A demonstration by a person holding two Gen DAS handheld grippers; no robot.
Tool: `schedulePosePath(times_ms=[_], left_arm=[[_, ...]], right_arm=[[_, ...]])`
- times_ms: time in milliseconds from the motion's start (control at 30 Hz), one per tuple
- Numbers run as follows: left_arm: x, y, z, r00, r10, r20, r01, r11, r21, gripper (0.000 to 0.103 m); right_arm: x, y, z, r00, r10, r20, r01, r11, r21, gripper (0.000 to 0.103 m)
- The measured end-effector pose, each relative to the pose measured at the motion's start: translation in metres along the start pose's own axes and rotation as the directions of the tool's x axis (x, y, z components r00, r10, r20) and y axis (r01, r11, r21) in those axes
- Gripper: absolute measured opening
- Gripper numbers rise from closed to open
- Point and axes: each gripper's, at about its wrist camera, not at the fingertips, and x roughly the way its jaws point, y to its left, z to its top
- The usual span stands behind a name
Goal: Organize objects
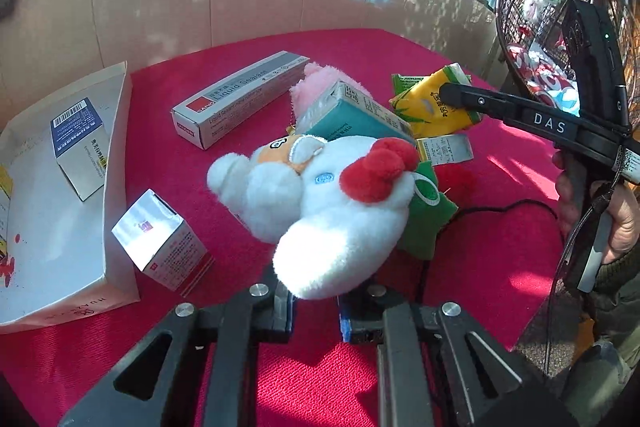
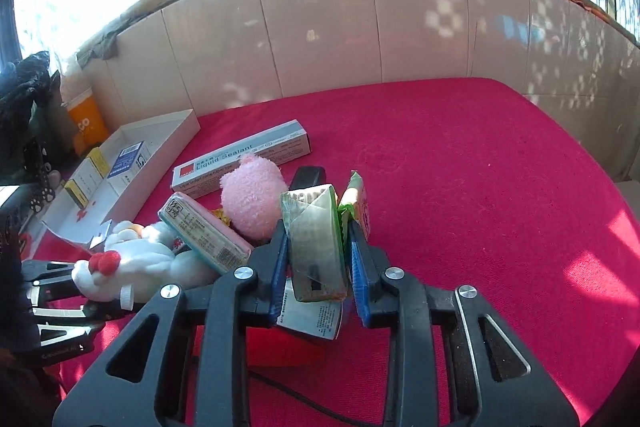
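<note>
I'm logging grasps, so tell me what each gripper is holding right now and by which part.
Left gripper holds the white plush toy by its lower end. Right gripper holds the yellow drink carton by its two sides.

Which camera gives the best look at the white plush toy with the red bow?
The left wrist view: the white plush toy fills its centre, bow and body plain, one end between the left tool fingers. The right wrist view shows it small, at the left edge, partly behind a box.
</note>
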Motion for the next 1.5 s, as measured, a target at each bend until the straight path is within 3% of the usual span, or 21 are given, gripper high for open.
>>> schedulePosePath(times_ms=[133,300,333,367,433,467,633,733,833,933,1000,1133,1500], left_arm=[[-0.008,-0.003,-0.001,1.0,0.013,0.025,-0.014,0.999,0.032,0.013],[-0.003,-0.017,0.004,0.985,0.166,0.056,-0.172,0.973,0.152,0.018],[-0.002,-0.02,0.004,0.978,0.198,0.069,-0.207,0.962,0.177,0.032],[-0.002,-0.022,0.005,0.972,0.218,0.087,-0.231,0.954,0.191,0.059],[-0.009,-0.023,0.006,0.969,0.202,0.14,-0.227,0.955,0.19,0.091],[-0.013,-0.022,0.006,0.971,0.182,0.156,-0.209,0.961,0.183,0.093],[-0.012,-0.017,0.009,0.974,0.174,0.143,-0.199,0.964,0.177,0.095],[-0.003,-0.026,0.014,0.97,0.196,0.145,-0.228,0.937,0.263,0.102],[0.009,-0.032,0.024,0.966,0.214,0.142,-0.25,0.91,0.33,0.102],[0.022,-0.024,0.032,0.981,0.183,0.058,-0.192,0.944,0.27,0.101],[0.024,-0.015,0.032,0.991,0.134,0.028,-0.137,0.969,0.207,0.08],[0.016,-0.02,0.028,0.988,0.144,0.051,-0.152,0.962,0.228,0.068],[-0.034,-0.019,0.033,0.977,0.085,0.196,-0.11,0.987,0.119,0.066]], right_arm=[[-0.006,0.0,0.0,1.0,0.019,0.008,-0.019,1.0,0.018,0.027],[-0.006,-0.005,0.0,0.998,0.063,0.001,-0.063,0.996,0.061,0.027],[-0.006,-0.006,-0.001,0.998,0.065,-0.001,-0.065,0.996,0.066,0.027],[-0.006,-0.007,-0.002,0.998,0.067,-0.001,-0.066,0.995,0.069,0.027],[-0.007,-0.008,-0.002,0.997,0.071,0.0,-0.071,0.995,0.076,0.027],[-0.007,-0.009,-0.003,0.997,0.073,0.0,-0.073,0.994,0.079,0.027],[-0.007,-0.009,-0.004,0.996,0.087,-0.004,-0.086,0.993,0.082,0.027],[-0.008,-0.008,-0.005,0.995,0.098,-0.006,-0.097,0.992,0.078,0.027],[-0.008,-0.008,-0.005,0.995,0.104,-0.006,-0.103,0.991,0.083,0.027],[-0.008,-0.008,-0.005,0.994,0.106,-0.008,-0.105,0.991,0.083,0.027],[-0.009,-0.009,-0.005,0.994,0.105,-0.006,-0.104,0.991,0.08,0.027],[-0.011,-0.009,-0.006,0.995,0.097,0.002,-0.097,0.992,0.079,0.027],[-0.041,-0.006,0.006,0.991,0.101,0.087,-0.107,0.991,0.075,0.026]])
